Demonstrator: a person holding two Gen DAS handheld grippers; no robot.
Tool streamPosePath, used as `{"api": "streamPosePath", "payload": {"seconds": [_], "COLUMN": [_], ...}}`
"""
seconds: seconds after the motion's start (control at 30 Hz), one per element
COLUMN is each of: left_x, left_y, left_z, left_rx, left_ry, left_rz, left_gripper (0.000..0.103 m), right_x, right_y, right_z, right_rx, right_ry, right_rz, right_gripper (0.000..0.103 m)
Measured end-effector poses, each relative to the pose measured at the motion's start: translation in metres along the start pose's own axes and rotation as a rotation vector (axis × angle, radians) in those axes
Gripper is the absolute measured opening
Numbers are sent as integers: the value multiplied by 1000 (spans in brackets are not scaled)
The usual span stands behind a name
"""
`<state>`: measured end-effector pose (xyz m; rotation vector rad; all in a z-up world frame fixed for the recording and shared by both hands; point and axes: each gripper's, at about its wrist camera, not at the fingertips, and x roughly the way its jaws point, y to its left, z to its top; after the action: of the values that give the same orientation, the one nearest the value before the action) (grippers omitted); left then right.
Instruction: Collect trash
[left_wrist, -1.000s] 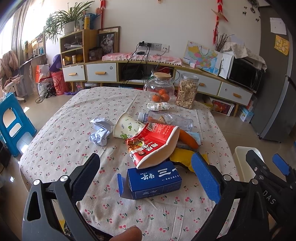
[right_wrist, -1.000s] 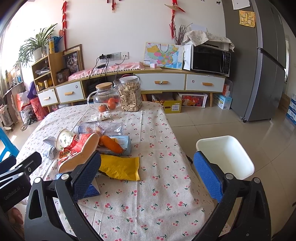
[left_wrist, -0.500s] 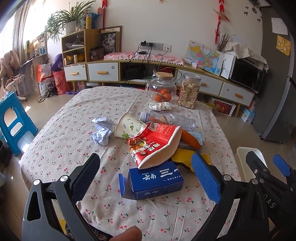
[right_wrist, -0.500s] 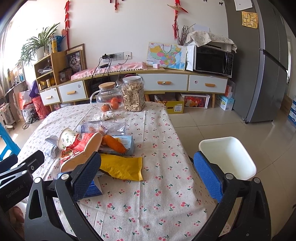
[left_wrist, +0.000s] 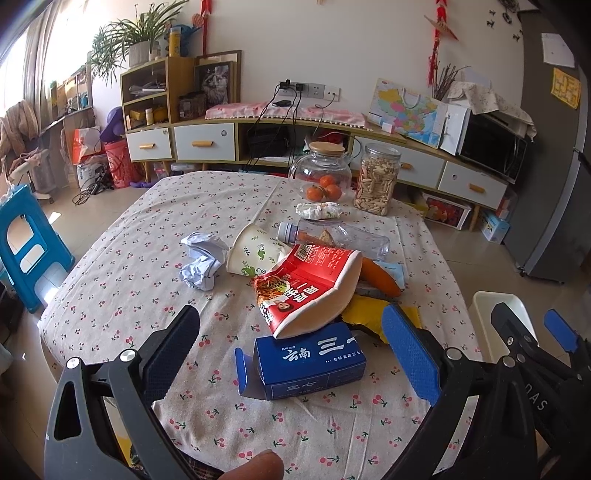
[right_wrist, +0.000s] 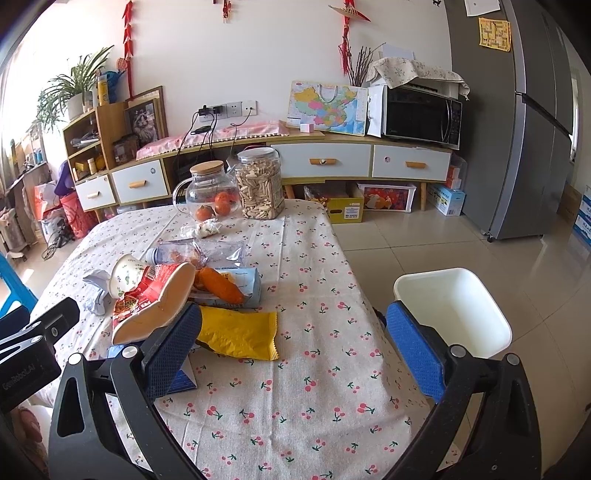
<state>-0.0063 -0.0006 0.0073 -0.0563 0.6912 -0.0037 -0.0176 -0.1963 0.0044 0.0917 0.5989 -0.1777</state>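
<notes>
Meanwhile, little has changed over the last second: in both views the table is seen from slightly nearer than a second ago, and nothing on it has been shifted. No trash has been picked up yet, so collection is judged to be only at the approach.

The left gripper (left_wrist: 291, 354) is held wide apart and empty, with the blue box (left_wrist: 309, 363) framed between its pads at lower centre. The box's long axis runs left to right across the frame, rising slightly to the right, and its opened flap points left.

The red packet (left_wrist: 308, 290) is propped on the box's upper edge, its long axis running from lower left to upper right.

The right gripper (right_wrist: 293, 347) is likewise spread and empty. The yellow wrapper (right_wrist: 236, 334) lies flat just beyond its left pad, long axis roughly horizontal. The white bin (right_wrist: 452, 312) stands on the floor at right, beside the table (right_wrist: 314, 387).
</notes>
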Motion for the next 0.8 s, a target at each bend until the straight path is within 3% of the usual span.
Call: {"api": "streamPosePath", "payload": {"seconds": [0.8], "left_x": [3], "left_y": [3], "left_z": [-1], "left_rx": [-4], "left_ry": [12], "left_rz": [-1], "left_gripper": [96], "right_x": [1], "right_y": [0], "right_z": [0], "right_rx": [5], "right_ry": [9], "right_rz": [5], "right_gripper": [96]}}
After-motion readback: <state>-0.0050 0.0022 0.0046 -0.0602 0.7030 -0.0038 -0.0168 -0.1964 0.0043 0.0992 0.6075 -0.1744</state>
